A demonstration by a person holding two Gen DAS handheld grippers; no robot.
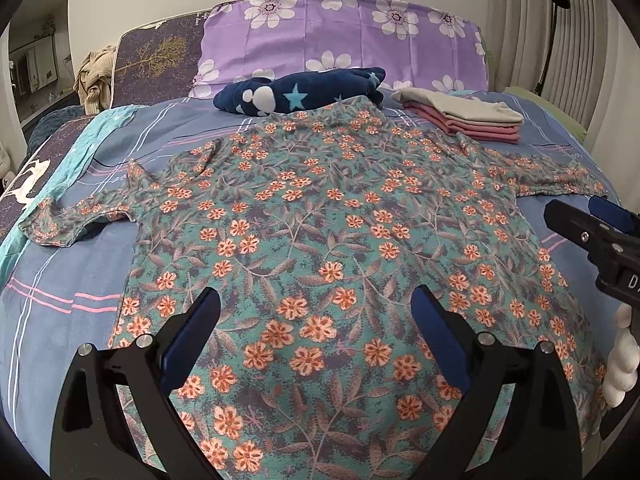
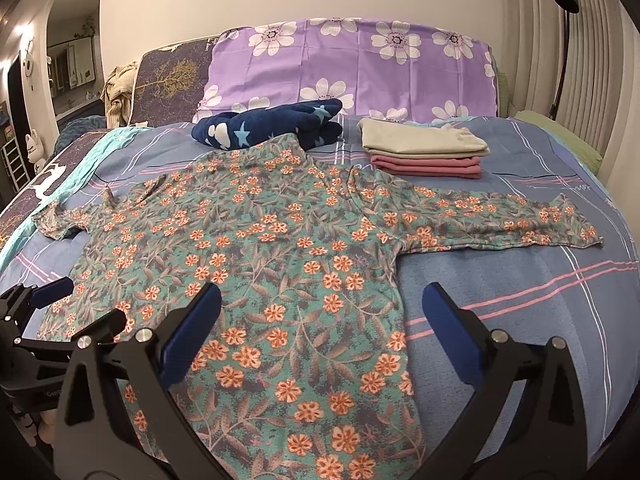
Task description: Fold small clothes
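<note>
A floral shirt (image 1: pixel 320 216) is lying spread flat on the bed (image 1: pixel 72 264), sleeves out to either side, collar end pointing toward the pillows. The left gripper (image 1: pixel 316 312) is hanging over the lower body of the shirt, jaws spread wide, nothing between them; both blue pads are sitting above the fabric, and whether they are touching it cannot be told. In the right wrist view the shirt (image 2: pixel 256 256) is filling the middle and left of the frame. The right gripper (image 2: pixel 322 308) is also standing open and holding nothing; it is straddling the shirt's right side edge, its left finger over the floral cloth, its right finger over bare bedsheet (image 2: pixel 520 288). The long right sleeve is stretching away across the sheet well beyond that gripper. The two grippers are working near each other: the right one is showing at the right edge of the left view, the left one at the lower left of the right view. Beyond the shirt's collar a dark blue star-patterned blanket (image 1: pixel 300 90) is lying bundled, touching the shirt's far edge. Just beside it, a stack of folded clothes (image 1: pixel 464 118), grey on pink, is resting on the sheet. A purple flowered pillow (image 1: pixel 344 40) is standing behind both.
</note>
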